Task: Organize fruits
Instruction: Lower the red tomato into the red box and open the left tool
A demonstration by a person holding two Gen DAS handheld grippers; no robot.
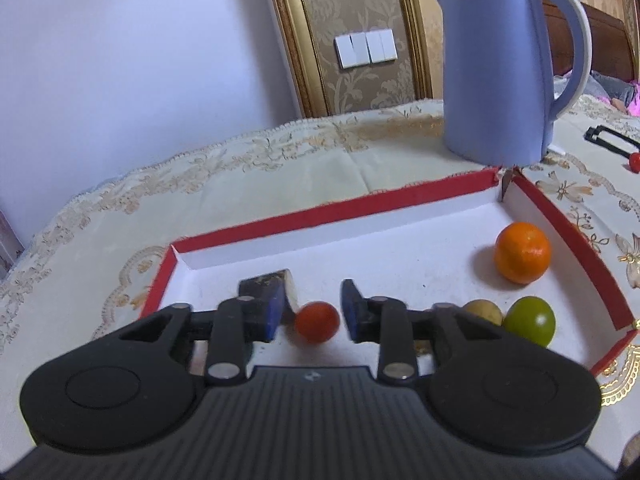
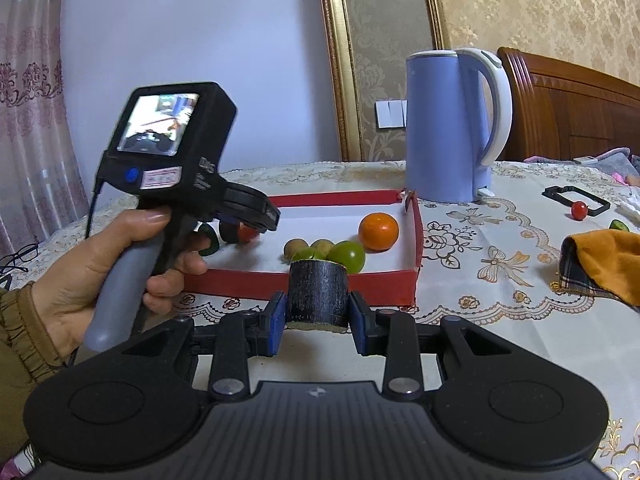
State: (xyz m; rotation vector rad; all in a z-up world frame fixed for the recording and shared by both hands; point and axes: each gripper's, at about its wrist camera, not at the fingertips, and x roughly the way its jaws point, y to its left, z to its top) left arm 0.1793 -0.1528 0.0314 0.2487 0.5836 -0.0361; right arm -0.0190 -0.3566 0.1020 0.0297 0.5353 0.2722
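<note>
A red-walled tray (image 1: 440,190) with a white floor lies on the table. My left gripper (image 1: 310,314) is open inside it, with a small red tomato (image 1: 317,322) between its fingers, apart from both pads. A dark sugarcane piece (image 1: 266,280) lies just beyond the left finger. An orange (image 1: 522,252), a green fruit (image 1: 530,320) and a small brown fruit (image 1: 484,310) sit at the tray's right. My right gripper (image 2: 318,316) is shut on another dark sugarcane piece (image 2: 317,294), held in front of the tray's near wall (image 2: 384,286).
A blue kettle (image 1: 500,64) stands just behind the tray's far right corner. To the right in the right wrist view lie a black frame (image 2: 576,196) with a red tomato (image 2: 579,210) and an orange cloth (image 2: 604,264). The lace tablecloth (image 1: 240,168) covers the table.
</note>
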